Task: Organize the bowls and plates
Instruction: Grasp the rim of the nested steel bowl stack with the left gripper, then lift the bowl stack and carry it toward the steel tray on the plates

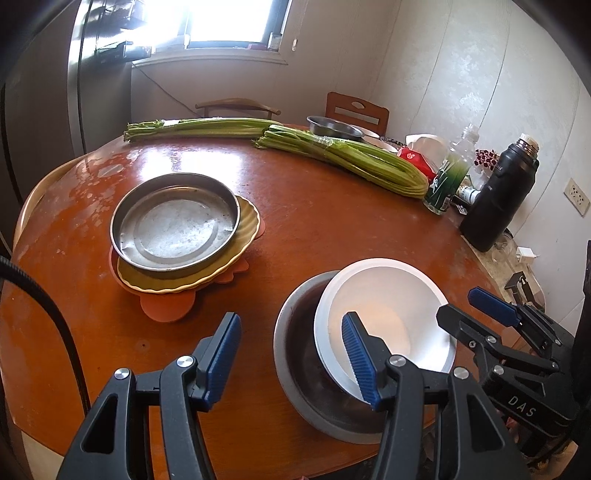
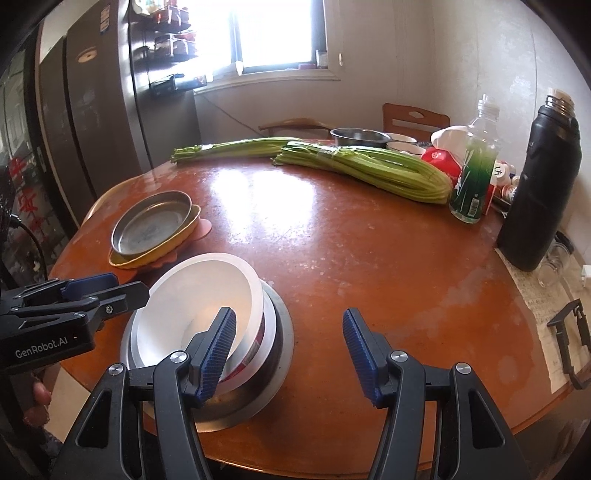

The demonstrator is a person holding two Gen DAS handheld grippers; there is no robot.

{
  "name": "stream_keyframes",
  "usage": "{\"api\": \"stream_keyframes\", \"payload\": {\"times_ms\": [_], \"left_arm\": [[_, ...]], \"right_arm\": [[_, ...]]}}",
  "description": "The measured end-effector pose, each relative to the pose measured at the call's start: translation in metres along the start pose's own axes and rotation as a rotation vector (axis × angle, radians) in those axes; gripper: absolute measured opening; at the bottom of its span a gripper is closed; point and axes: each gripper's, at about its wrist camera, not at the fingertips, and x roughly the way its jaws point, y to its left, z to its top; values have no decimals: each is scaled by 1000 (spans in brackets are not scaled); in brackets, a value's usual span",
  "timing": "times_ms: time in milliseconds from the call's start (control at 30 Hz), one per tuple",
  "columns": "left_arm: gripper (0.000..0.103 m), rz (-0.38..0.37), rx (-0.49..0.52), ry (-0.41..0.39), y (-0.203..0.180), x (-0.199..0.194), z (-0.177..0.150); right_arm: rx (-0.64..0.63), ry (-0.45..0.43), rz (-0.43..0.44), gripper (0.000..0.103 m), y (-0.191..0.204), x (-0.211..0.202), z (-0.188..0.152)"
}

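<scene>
You are holding two grippers over a round, reddish-brown wooden table (image 1: 314, 221). Your left gripper (image 1: 291, 354) has its jaws spread wide and holds nothing; one blue pad hangs over bare wood, the other in front of the white bowl. Your right gripper (image 2: 288, 350) also has its jaws spread apart and empty, its left pad in front of the same bowl's rim, its right pad over bare table.

The white bowl (image 1: 384, 314) sits tilted inside a larger metal bowl (image 1: 306, 373) at the near edge of the table, between the two grippers. In the right wrist view the white bowl shows a red band on its outer wall.

Farther back on the left, a shallow round metal pan (image 1: 175, 221) rests on a yellow scalloped plate (image 1: 236, 254), which lies on an orange plate (image 1: 166, 306) beneath it.

Across the far side lie two long bundles of green celery (image 1: 343, 158). Behind them stands another metal bowl (image 1: 332, 127). On the right stand a clear plastic bottle with a green label (image 1: 450, 173) and, just beside it, a tall black thermos (image 1: 498, 192). Two wooden chair backs (image 1: 358, 109) show beyond the table, beneath a bright window (image 1: 229, 22).
</scene>
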Motion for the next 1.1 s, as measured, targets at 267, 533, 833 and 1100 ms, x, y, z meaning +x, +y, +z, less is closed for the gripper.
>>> {"api": "stream_keyframes", "payload": {"times_ms": [267, 533, 833, 1100], "left_arm": [[57, -37, -25, 25, 6, 4, -5], [58, -71, -32, 50, 2, 11, -7], [58, -55, -27, 74, 0, 22, -9], [59, -63, -37, 87, 1, 30, -10]], "right_arm": [[50, 22, 46, 63, -7, 2, -1], [57, 54, 81, 65, 1, 11, -6], [72, 105, 93, 65, 0, 23, -14], [79, 122, 139, 66, 4, 28, -19]]}}
